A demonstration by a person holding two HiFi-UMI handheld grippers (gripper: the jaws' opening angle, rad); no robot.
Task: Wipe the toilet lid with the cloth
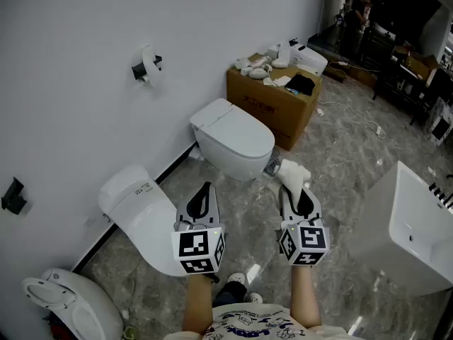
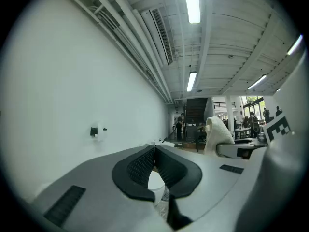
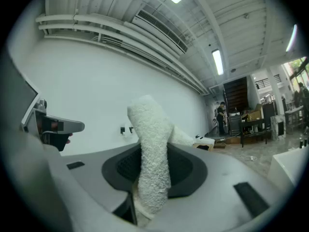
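Observation:
A white toilet [image 1: 230, 139] with its lid down stands against the wall ahead of me. A second white toilet [image 1: 138, 207] stands nearer, at the left. My right gripper [image 1: 293, 187] is shut on a white fluffy cloth [image 1: 292, 171], which sticks up between the jaws [image 3: 150, 149]. It hovers over the floor just right of the far toilet. My left gripper [image 1: 205, 190] is shut with nothing in it, its jaw tips meeting [image 2: 154, 151], beside the near toilet.
A cardboard box [image 1: 272, 98] with white items and a black cloth on top stands beyond the far toilet. A white basin [image 1: 410, 225] is at the right. A toilet-roll holder [image 1: 146, 66] hangs on the wall. The floor is grey marble.

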